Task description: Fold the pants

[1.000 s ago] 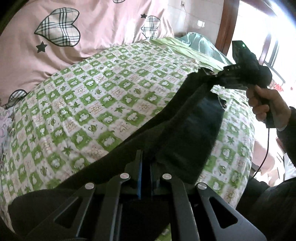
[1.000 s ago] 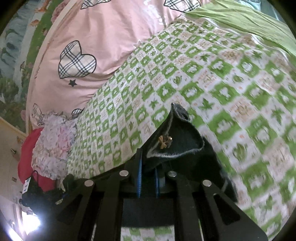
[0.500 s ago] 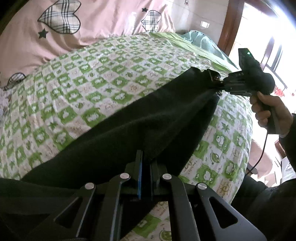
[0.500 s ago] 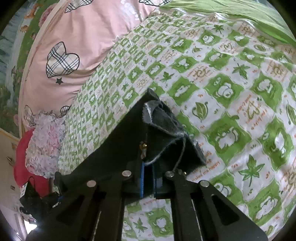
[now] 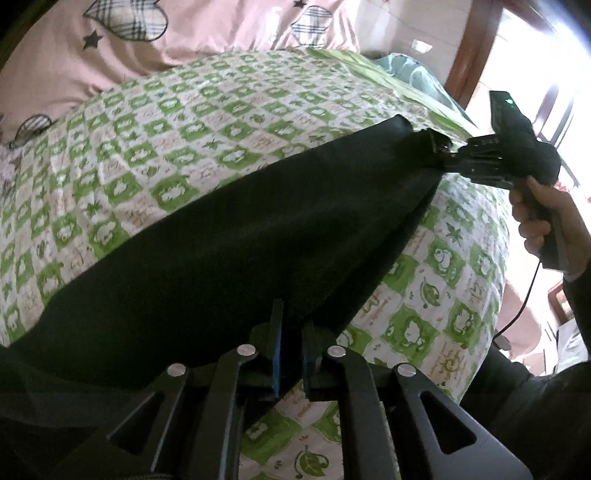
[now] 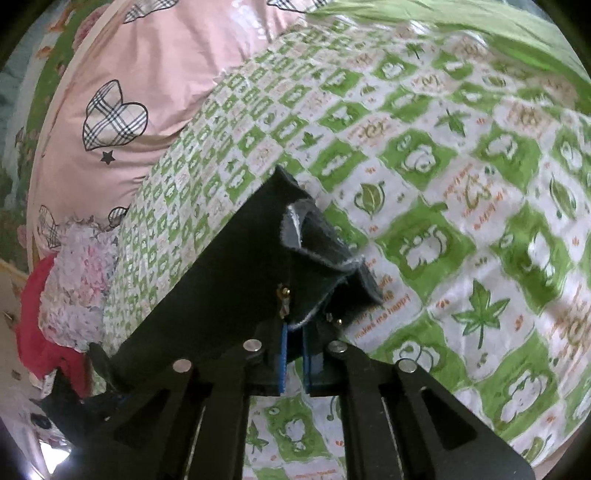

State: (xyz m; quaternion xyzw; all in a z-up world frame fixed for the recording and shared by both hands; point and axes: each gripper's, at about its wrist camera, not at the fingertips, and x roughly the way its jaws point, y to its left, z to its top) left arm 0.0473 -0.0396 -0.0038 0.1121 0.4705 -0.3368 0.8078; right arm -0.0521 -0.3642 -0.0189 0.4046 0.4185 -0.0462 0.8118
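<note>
The black pants (image 5: 258, 236) stretch from lower left to upper right across the checked bedspread (image 5: 192, 140), each end pinched by the left gripper (image 5: 291, 354), whose jaws are opening, and the right gripper (image 6: 293, 363), keeping the cloth taut for folding.

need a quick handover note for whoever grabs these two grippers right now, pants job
Left gripper: jaws starting to open, black pants fabric between its pads.
Right gripper: shut on the waistband end, by the metal clasp.
Pants: stretched between the two grippers, lowered onto the green checked bedspread; pink heart pillow behind.
Done: pants spread out on the bed.
Left: no finished fold visible; likely release, regrip and fold over.
</note>
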